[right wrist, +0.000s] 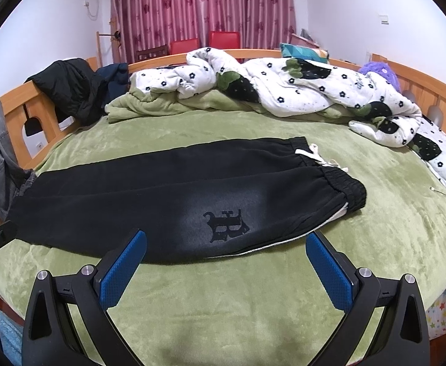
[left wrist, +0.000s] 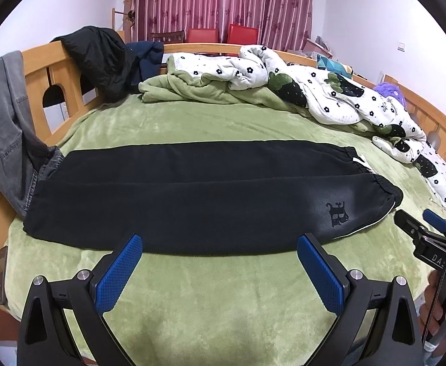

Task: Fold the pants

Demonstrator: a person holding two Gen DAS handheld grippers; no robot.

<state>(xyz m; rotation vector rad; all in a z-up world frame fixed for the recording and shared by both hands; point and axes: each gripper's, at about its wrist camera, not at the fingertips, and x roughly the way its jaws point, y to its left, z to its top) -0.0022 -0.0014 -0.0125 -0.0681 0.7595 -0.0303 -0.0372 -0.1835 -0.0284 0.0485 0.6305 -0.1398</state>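
Black pants (left wrist: 192, 195) lie flat on the green bed cover (left wrist: 223, 289), legs side by side, cuffs at the left, elastic waistband (left wrist: 372, 180) with a white drawstring at the right. A dark emblem (right wrist: 226, 221) marks the near leg. My left gripper (left wrist: 219, 241) is open just short of the pants' near edge, at mid-length. My right gripper (right wrist: 226, 238) is open too, near the emblem, nothing between its fingers. It also shows at the left wrist view's right edge (left wrist: 421, 222), held by a hand.
A white flowered quilt (left wrist: 329, 91) and a green blanket (left wrist: 186, 91) are heaped at the far side. Grey jeans (left wrist: 6, 128) and a black jacket (left wrist: 101, 58) hang over the wooden bed rail (left wrist: 55, 70) at the left. A phone (left wrist: 1, 274) lies at the near left edge.
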